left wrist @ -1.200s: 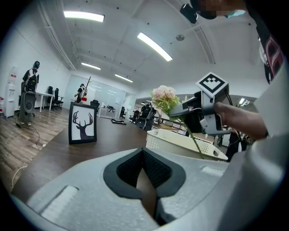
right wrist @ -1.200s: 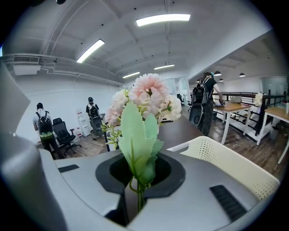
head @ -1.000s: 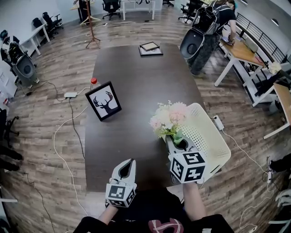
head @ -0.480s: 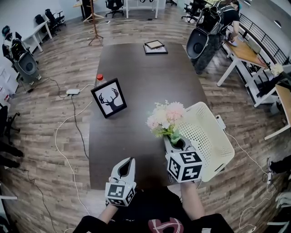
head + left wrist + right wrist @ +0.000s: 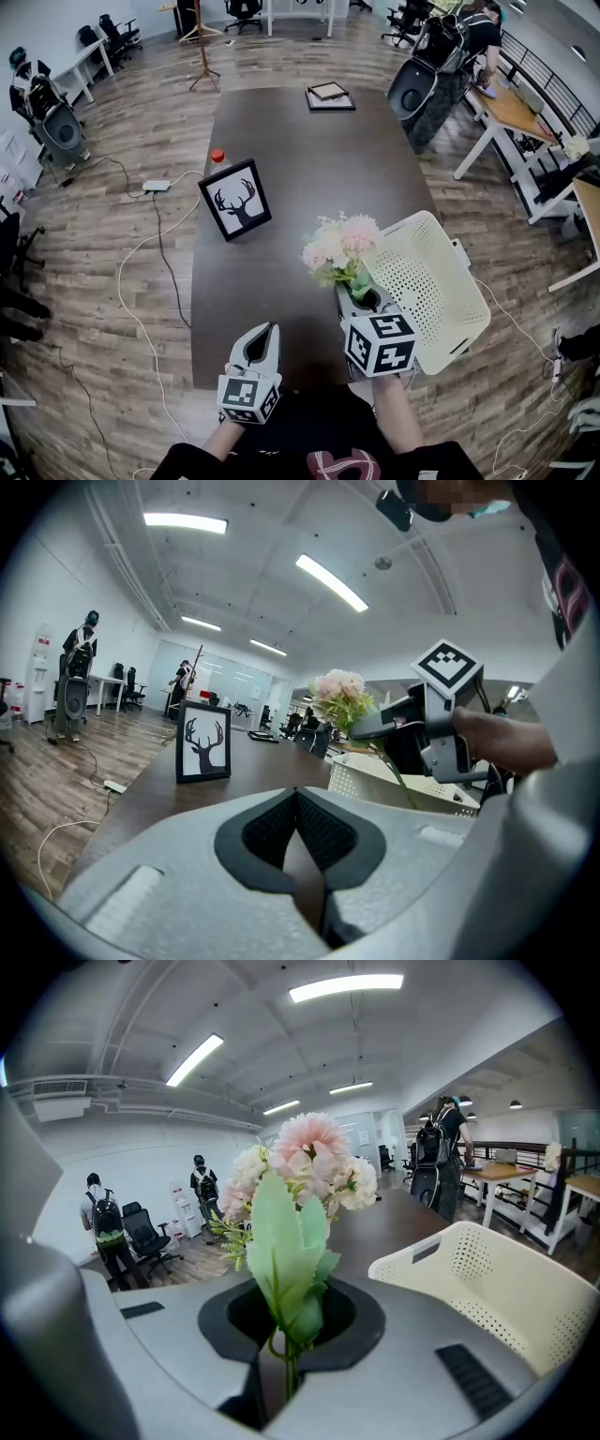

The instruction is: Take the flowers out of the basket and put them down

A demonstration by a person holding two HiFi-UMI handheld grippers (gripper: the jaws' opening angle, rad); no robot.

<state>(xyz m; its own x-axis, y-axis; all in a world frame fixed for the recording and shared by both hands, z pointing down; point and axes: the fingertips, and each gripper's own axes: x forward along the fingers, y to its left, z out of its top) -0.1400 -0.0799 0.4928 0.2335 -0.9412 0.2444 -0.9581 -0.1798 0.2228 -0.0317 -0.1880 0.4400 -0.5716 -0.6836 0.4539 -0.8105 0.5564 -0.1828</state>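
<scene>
Shifted slightly since a second ago: flowers (image 5: 345, 246), stems clamped in right gripper (image 5: 364, 289), seemingly clear of basket (image 5: 441, 300), above table (image 5: 281, 169). Left gripper (image 5: 267, 336) closed together, empty. Ready for setting down.

Table (image 5: 309, 169) runs away from the person. Basket (image 5: 436, 300) sits on its near right corner, hanging over the edge. Flowers (image 5: 342, 246) are just left of the basket, above the tabletop, stems in the right gripper (image 5: 361, 291). Left gripper (image 5: 271, 330) is further left at the near edge. Framed picture (image 5: 236, 199) stands mid-left, a bottle (image 5: 217, 157) behind it. Flat frames (image 5: 330, 94) lie at the far end.
</scene>
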